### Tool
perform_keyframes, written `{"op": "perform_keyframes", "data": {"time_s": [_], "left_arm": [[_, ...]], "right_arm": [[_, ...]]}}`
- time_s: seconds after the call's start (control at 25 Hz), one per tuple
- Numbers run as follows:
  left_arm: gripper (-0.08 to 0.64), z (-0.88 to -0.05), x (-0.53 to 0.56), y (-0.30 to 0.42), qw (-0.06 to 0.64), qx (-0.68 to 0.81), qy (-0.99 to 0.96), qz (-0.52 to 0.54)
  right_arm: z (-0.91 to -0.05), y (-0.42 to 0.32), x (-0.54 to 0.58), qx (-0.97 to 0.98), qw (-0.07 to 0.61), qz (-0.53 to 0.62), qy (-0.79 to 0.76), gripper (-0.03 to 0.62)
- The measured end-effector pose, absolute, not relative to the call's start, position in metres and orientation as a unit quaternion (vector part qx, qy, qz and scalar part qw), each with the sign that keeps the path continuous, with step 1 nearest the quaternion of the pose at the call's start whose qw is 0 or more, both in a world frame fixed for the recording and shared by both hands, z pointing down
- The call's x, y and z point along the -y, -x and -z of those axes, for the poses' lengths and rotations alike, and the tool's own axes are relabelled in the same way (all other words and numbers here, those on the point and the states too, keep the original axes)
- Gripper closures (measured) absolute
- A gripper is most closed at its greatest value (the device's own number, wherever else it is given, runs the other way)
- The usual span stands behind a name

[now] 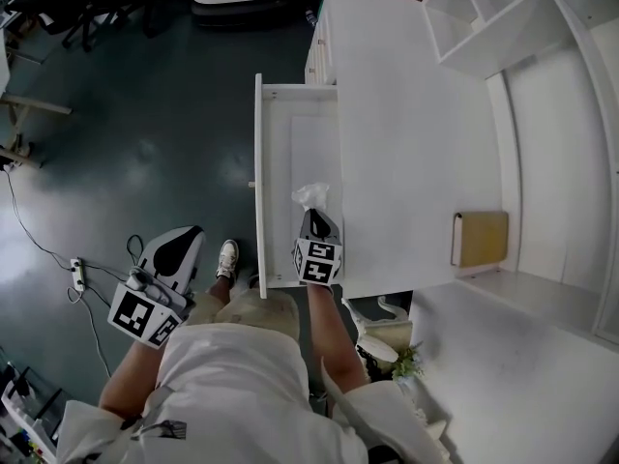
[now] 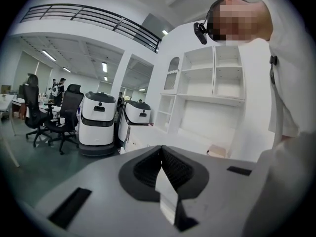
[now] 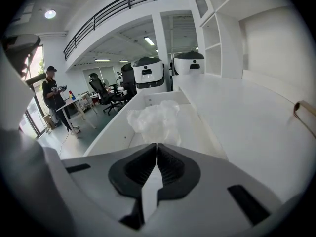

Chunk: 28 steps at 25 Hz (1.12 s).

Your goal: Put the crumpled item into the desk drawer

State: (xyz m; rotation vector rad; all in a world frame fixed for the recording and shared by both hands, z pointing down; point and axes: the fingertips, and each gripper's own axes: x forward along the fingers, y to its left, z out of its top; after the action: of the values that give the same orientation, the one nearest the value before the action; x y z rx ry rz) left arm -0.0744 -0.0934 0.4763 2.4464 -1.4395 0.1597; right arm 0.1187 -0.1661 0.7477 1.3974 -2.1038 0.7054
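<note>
With the right gripper (image 3: 157, 144) clenched on what looks like a thin fold of the crumpled item (image 3: 153, 120), which bulges just past its tips over the open drawer (image 1: 290, 133), I judge it best to dip lower, well inside the rim, before parting the jaws. That forearm reaches forward at centre frame. The left gripper (image 1: 184, 235), lower left, hangs idle, jaws together on nothing.
</note>
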Motion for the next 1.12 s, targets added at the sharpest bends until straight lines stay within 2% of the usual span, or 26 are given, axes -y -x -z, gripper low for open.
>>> {"op": "perform_keyframes", "data": {"time_s": [0.76, 1.12], "left_arm": [[0.545, -0.482, 0.097, 0.097, 0.163, 0.534, -0.828, -0.054], [0.545, -0.482, 0.102, 0.101, 0.164, 0.536, -0.827, -0.048]], "right_arm": [[-0.815, -0.127, 0.178, 0.739, 0.333, -0.293, -0.508, 0.575], [-0.825, -0.126, 0.18, 0.732, 0.338, -0.311, -0.504, 0.569]]}}
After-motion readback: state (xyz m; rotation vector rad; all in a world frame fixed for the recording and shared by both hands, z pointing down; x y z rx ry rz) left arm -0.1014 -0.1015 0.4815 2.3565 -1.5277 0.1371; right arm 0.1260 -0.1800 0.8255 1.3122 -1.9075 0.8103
